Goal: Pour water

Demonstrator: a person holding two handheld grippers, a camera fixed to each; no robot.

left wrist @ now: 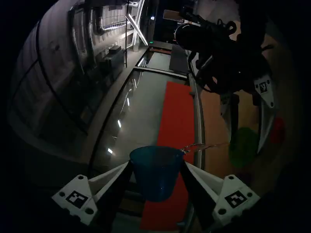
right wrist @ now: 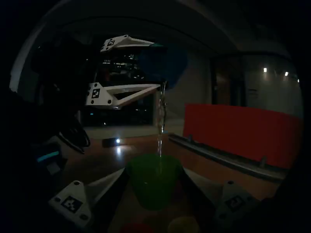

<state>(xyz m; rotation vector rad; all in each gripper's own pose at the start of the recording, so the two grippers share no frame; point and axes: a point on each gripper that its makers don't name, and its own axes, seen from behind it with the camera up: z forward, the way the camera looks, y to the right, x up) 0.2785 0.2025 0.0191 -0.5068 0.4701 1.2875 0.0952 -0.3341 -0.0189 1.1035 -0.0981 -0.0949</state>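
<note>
In the left gripper view my left gripper (left wrist: 157, 176) is shut on a blue cup (left wrist: 156, 171), tipped so that a thin stream of water (left wrist: 202, 146) runs off its rim toward a green cup (left wrist: 243, 145). The right gripper (left wrist: 248, 116) holds that green cup. In the right gripper view my right gripper (right wrist: 153, 186) is shut on the green cup (right wrist: 153, 180), held upright. The blue cup (right wrist: 165, 64) is tilted above it in the left gripper (right wrist: 155, 66), and the water (right wrist: 159, 120) falls into the green cup.
The room is dark. A wooden tabletop (right wrist: 97, 159) lies under the cups, with a metal rail (right wrist: 217, 155) and a red panel (right wrist: 241, 130) along its edge. A small lit object (right wrist: 112, 142) sits farther back. Red and yellow things (right wrist: 182, 225) show faintly below the green cup.
</note>
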